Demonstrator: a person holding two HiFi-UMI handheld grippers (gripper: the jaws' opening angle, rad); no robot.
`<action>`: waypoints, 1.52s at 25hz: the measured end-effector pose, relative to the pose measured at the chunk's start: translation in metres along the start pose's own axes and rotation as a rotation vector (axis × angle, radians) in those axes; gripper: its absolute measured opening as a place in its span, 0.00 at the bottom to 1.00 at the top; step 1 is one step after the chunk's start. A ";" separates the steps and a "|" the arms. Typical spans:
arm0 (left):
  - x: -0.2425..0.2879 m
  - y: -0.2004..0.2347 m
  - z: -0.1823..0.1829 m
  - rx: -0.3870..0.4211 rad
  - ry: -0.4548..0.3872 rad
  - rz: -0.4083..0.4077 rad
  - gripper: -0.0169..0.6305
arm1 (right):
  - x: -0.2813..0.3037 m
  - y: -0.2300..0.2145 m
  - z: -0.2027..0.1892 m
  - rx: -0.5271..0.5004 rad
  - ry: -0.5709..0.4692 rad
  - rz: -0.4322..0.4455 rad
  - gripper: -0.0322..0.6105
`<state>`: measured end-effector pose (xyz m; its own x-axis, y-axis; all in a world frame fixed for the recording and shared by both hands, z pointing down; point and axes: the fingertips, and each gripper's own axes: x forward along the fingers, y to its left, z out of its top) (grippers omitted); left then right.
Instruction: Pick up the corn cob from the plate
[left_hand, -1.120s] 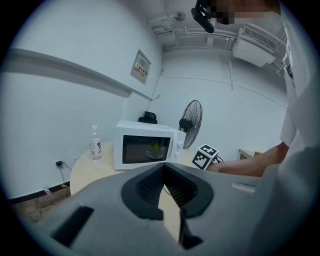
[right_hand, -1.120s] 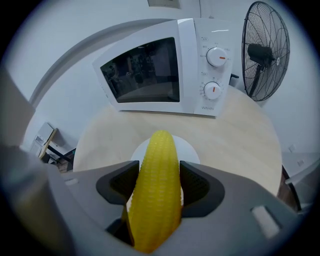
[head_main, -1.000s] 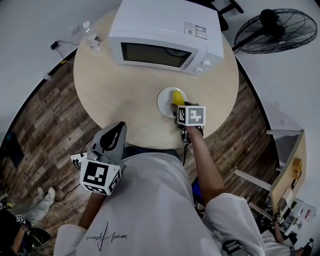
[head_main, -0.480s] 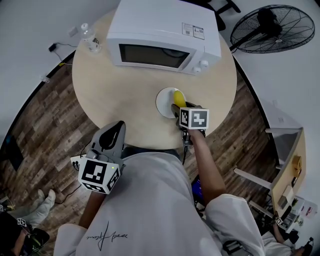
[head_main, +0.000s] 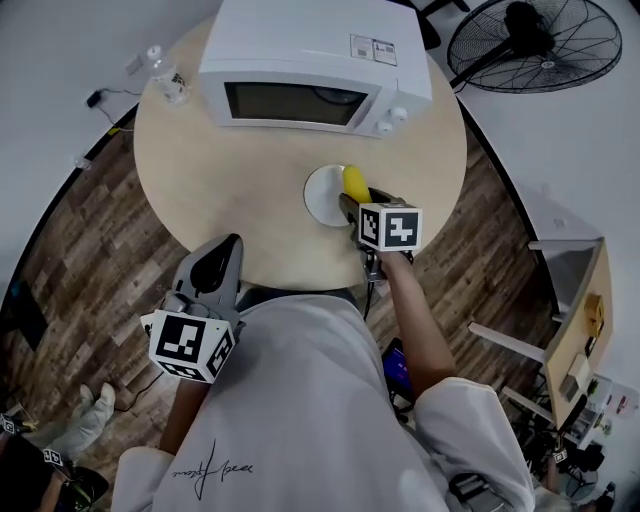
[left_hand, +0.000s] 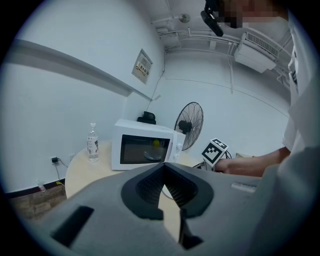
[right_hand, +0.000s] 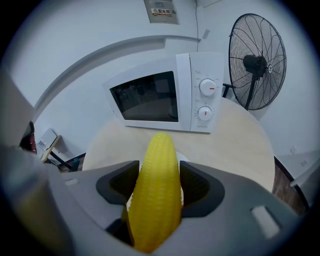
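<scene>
- right tool (right_hand: 157, 186) clamped on corn cob (right_hand: 156, 175); jaws press its two sides, cob fills the gap between them
- cob long axis runs along the tool's own line, tapered end pointing away from the person toward the microwave (right_hand: 165, 92); butt end sits deep between the jaws
- head view: corn cob (head_main: 353, 181) is over the right edge of the plate (head_main: 320, 196), right tool (head_main: 349, 204) reaching in from the person's side
- can't tell if the cob is off the plate yet or touching it; only a sliver of white shows behind it in the right gripper view
- plate sits on round worktop (head_main: 230, 170), just in front of microwave (head_main: 310, 70), so nothing is above the cob
- judgement: grip looks set, and the move left is a straight lift up and back toward the person, keeping the cob clear of the microwave front
- left tool (head_main: 222, 256) idle, well apart from the plate at the near worktop edge; left tool (left_hand: 162, 192) jaws together at the tips, nothing between
- right is the nearer arm and the one doing the job
</scene>
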<state>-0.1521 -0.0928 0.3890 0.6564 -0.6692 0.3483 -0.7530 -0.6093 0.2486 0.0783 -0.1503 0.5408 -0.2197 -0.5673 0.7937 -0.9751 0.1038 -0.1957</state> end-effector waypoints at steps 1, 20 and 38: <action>0.000 0.001 0.000 -0.004 -0.001 0.001 0.02 | -0.001 0.000 0.003 -0.001 -0.007 0.003 0.47; 0.002 0.012 0.000 -0.051 -0.015 0.015 0.02 | -0.028 0.015 0.024 0.006 -0.101 0.038 0.47; 0.003 0.011 0.001 -0.087 -0.027 -0.001 0.02 | -0.062 0.024 0.027 0.033 -0.186 0.046 0.47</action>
<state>-0.1583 -0.1018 0.3916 0.6569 -0.6807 0.3243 -0.7530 -0.5709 0.3272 0.0695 -0.1348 0.4720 -0.2524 -0.7038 0.6640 -0.9620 0.1083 -0.2508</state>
